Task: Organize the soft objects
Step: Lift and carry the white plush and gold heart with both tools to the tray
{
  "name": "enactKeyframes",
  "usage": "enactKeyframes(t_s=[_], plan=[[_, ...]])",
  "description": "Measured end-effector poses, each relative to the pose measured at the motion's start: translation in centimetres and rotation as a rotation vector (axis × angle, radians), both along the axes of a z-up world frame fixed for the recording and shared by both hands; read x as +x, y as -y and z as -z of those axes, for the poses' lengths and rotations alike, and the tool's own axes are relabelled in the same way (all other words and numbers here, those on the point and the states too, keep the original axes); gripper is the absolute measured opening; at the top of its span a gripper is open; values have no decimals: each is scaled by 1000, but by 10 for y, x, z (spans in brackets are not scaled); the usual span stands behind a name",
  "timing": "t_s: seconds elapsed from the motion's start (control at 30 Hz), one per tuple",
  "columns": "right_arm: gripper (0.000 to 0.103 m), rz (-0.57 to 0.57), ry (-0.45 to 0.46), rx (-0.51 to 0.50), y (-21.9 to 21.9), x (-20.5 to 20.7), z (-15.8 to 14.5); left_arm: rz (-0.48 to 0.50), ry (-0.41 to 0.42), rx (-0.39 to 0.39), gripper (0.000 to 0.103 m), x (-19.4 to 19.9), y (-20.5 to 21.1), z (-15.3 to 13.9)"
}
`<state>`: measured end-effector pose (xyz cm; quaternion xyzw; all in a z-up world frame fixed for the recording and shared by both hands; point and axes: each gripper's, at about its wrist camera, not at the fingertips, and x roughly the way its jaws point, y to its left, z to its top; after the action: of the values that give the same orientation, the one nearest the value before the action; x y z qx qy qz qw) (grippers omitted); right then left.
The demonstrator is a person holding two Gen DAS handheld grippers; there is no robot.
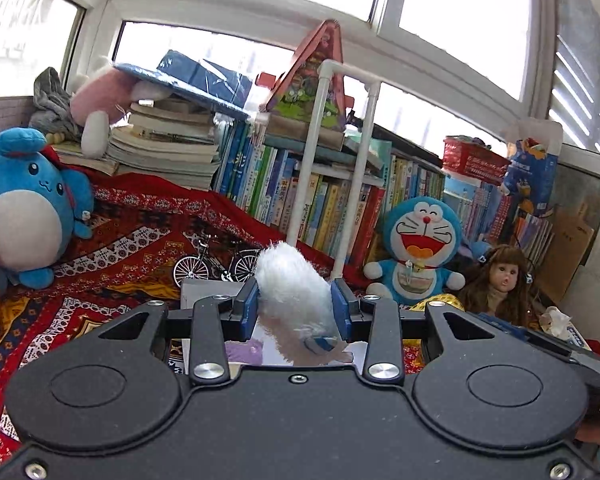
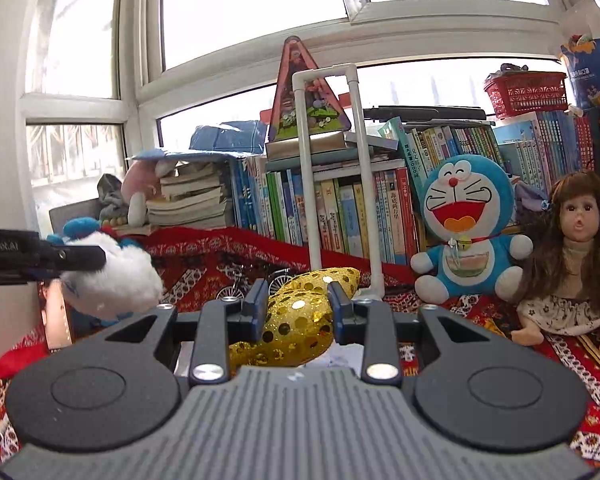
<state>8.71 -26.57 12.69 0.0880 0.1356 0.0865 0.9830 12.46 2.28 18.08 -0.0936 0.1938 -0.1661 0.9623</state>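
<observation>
in the left wrist view, the left gripper (image 1: 296, 304) is clamped on a white fluffy toy (image 1: 294, 294) at centre frame, a doraemon plush (image 1: 418, 250) to the right. in the right wrist view, the right gripper (image 2: 298, 306) squeezes a gold sequin toy (image 2: 300, 316) at lower centre; the white fluffy toy (image 2: 114, 276) shows at left.

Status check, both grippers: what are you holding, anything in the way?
Left gripper shut on white fluffy toy. Right gripper shut on gold sequin toy. Both lifted over the red cloth. White pipe frame stands just ahead.
</observation>
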Motion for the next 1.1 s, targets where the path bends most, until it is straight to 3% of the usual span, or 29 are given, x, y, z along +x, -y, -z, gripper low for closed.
enactKeyframes(t_s=[0.2, 0.47, 0.8, 1.1], plan=[[36, -1, -35, -33, 3, 34, -4, -55, -118, -8, 35, 47, 25, 14], [37, 12, -151, -62, 12, 91, 13, -82, -276, 0, 36, 111, 73, 39], [37, 29, -267, -149, 8, 133, 53, -163, -332, 190, 36, 155, 124, 74], [37, 4, -310, -198, -2, 151, 73, -193, -423, 183, 36, 172, 128, 97]])
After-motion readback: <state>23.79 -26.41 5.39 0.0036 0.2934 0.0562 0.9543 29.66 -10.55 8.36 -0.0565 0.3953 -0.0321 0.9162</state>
